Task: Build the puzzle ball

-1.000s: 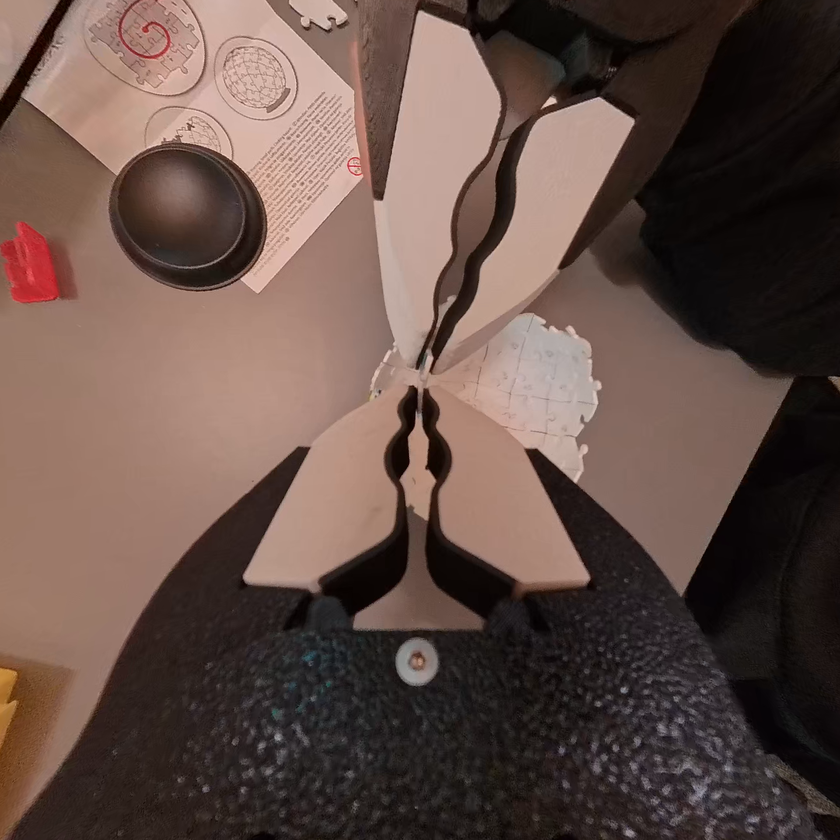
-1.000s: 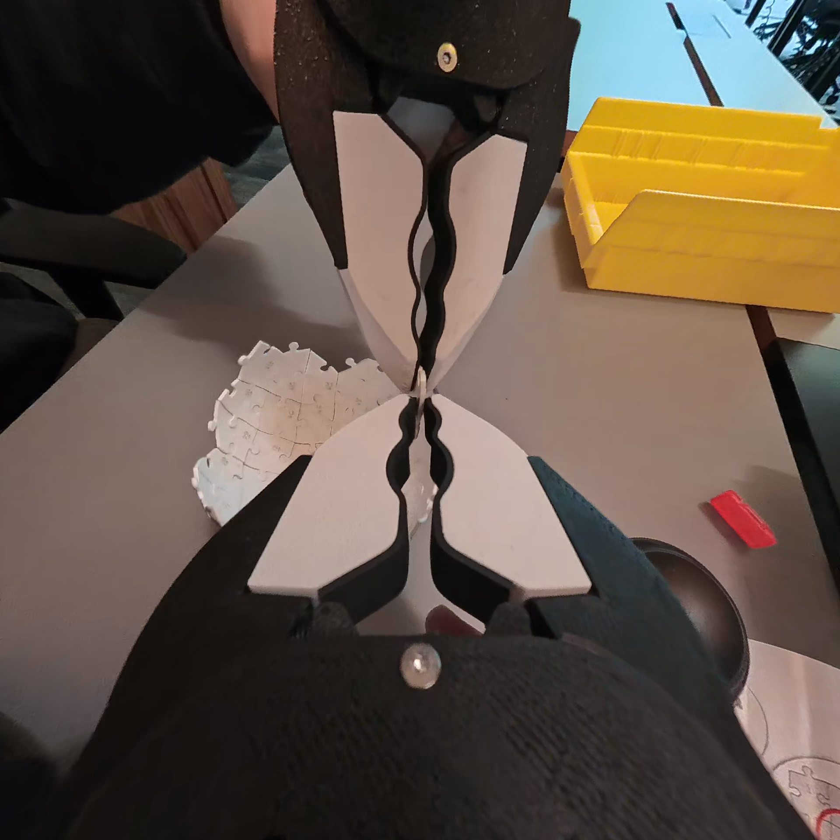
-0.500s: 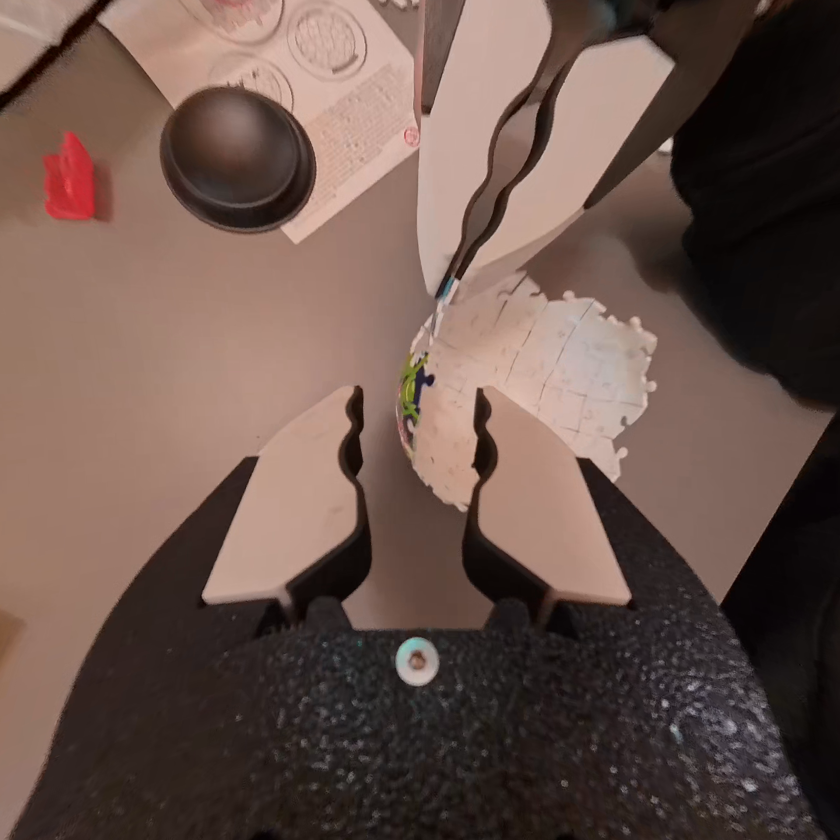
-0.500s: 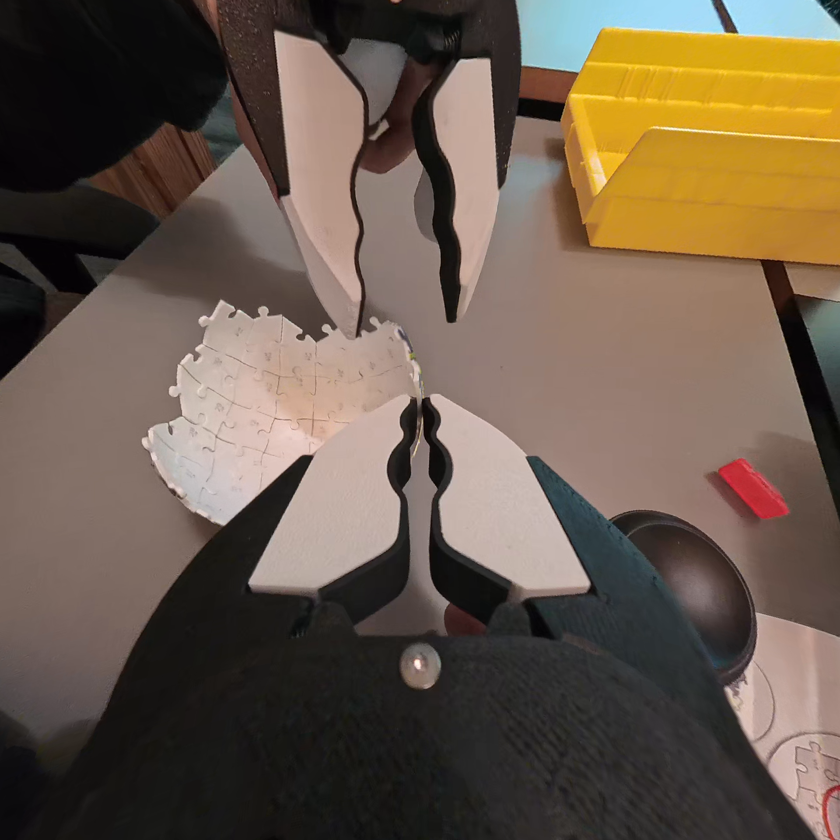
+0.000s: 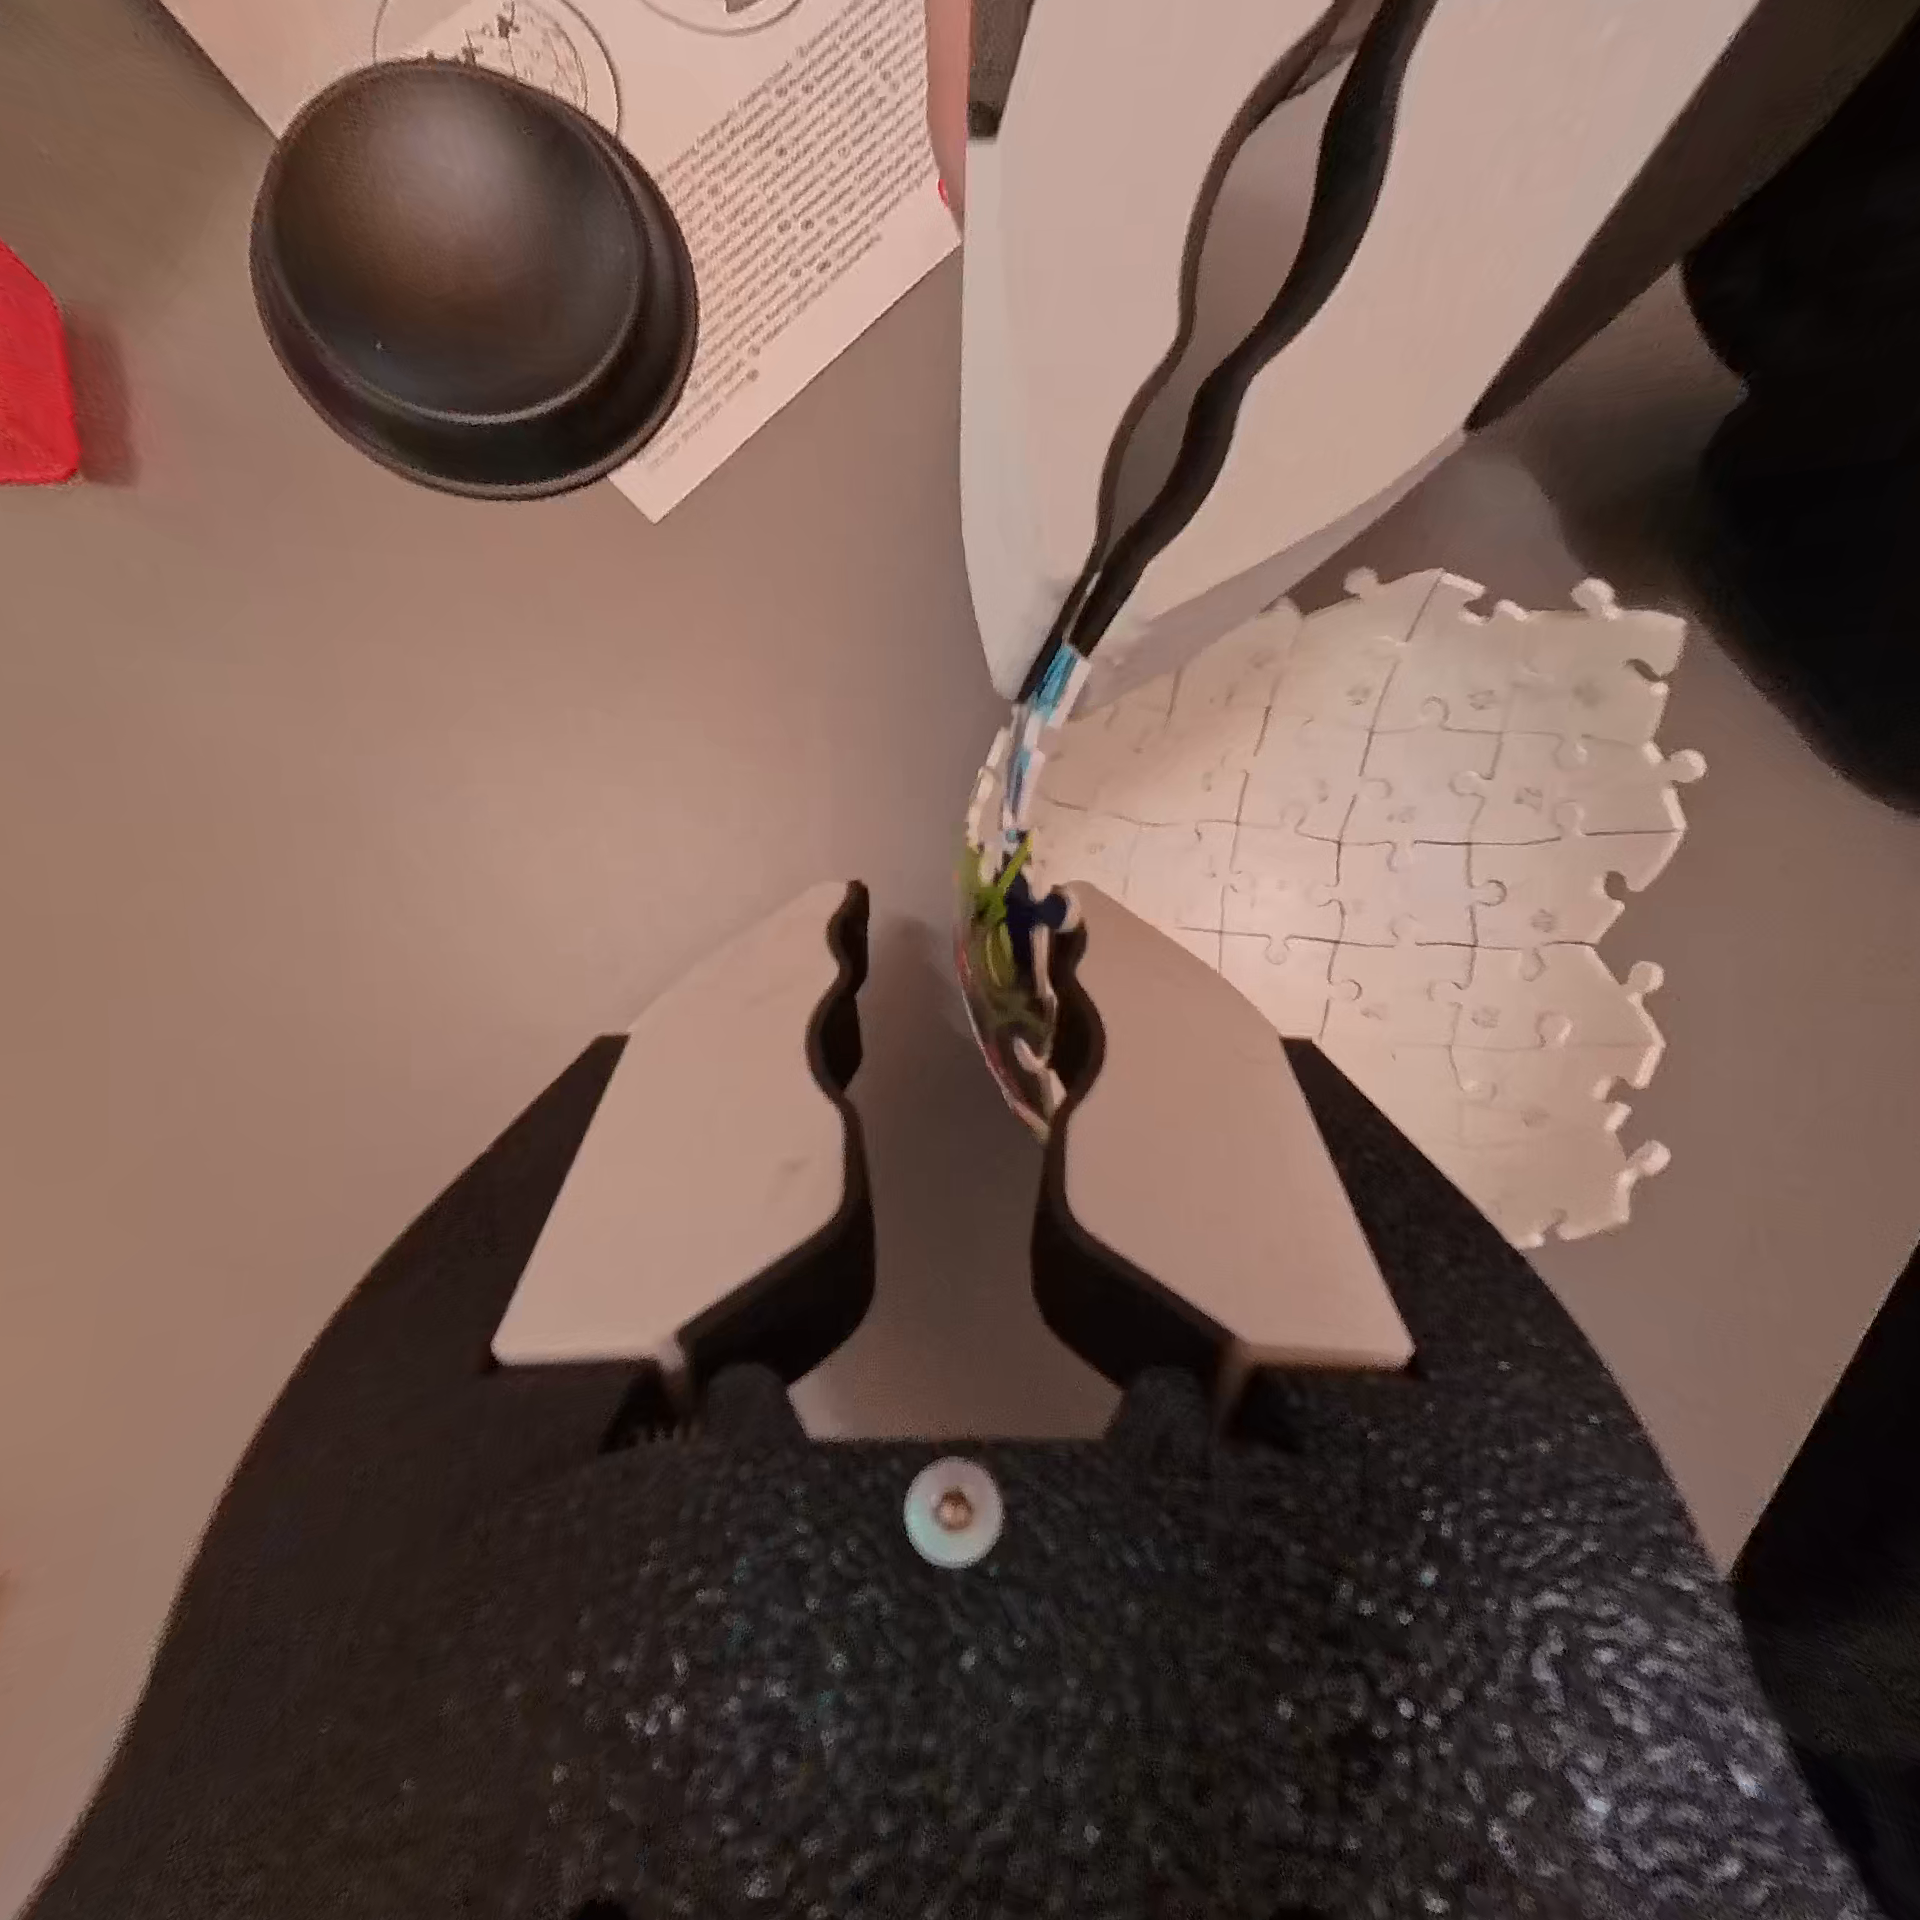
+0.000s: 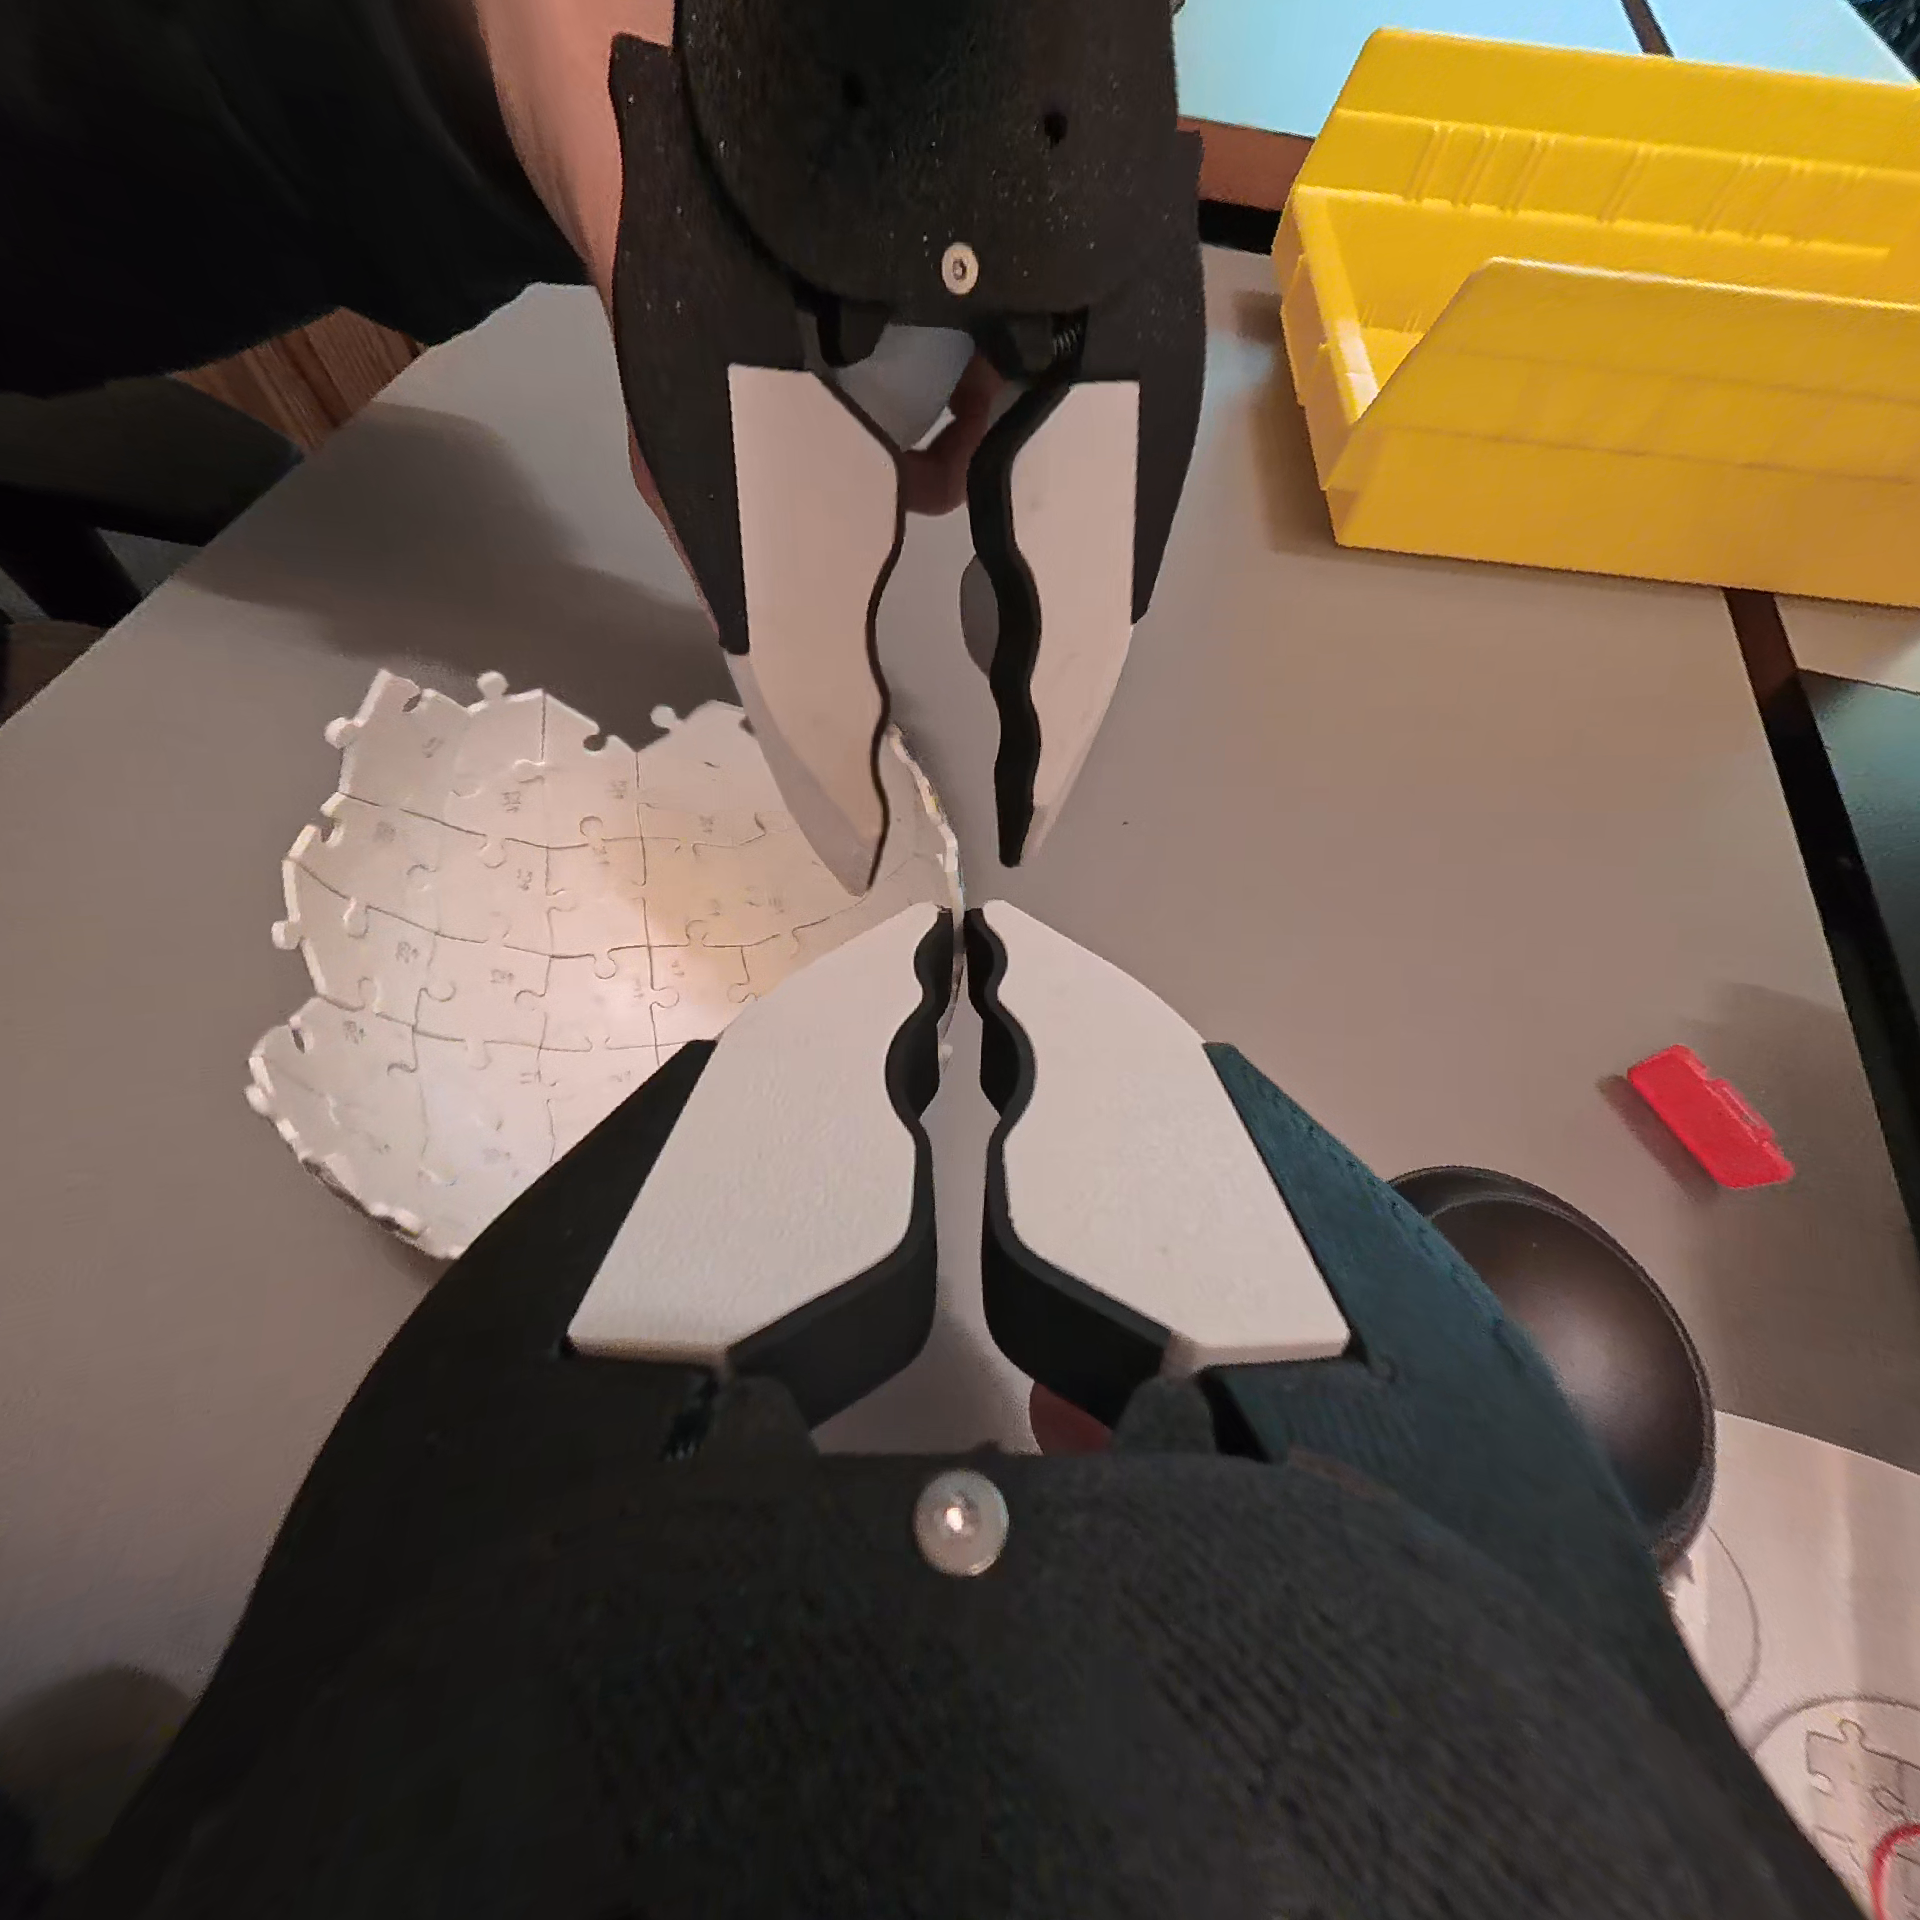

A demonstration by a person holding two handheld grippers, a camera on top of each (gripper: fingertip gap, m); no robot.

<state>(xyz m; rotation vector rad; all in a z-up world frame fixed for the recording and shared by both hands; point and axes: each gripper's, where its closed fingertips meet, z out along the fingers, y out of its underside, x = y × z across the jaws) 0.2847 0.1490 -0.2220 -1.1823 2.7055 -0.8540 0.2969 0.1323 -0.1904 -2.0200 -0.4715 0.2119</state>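
The half-built puzzle ball (image 5: 1403,883) is a curved shell of joined pieces, white inside and coloured outside, lying on the grey table (image 6: 1351,831). It also shows in the right wrist view (image 6: 540,935). My right gripper (image 6: 961,914) is shut on the shell's rim and reaches in from the top of the left wrist view (image 5: 1049,665). My left gripper (image 5: 964,902) is open and straddles the same rim, which lies close to its right finger. In the right wrist view the left gripper (image 6: 940,862) comes down from above, tips just beyond the right gripper's.
A black dome-shaped stand (image 5: 457,270) sits on a printed instruction sheet (image 5: 790,208); the stand also shows at the right (image 6: 1590,1351). A small red block (image 6: 1709,1127) lies near it. A yellow bin (image 6: 1610,364) stands at the far right. A person's dark sleeve is behind. Left and right tips are no more than a few centimetres apart. Both grippers' tips are roughly 20 cm from the small red block (image 6: 1709,1127).
My left gripper has opened and let go of the rim, then moved in to straddle it. My right gripper stays shut on the rim, and more of the shell shows.
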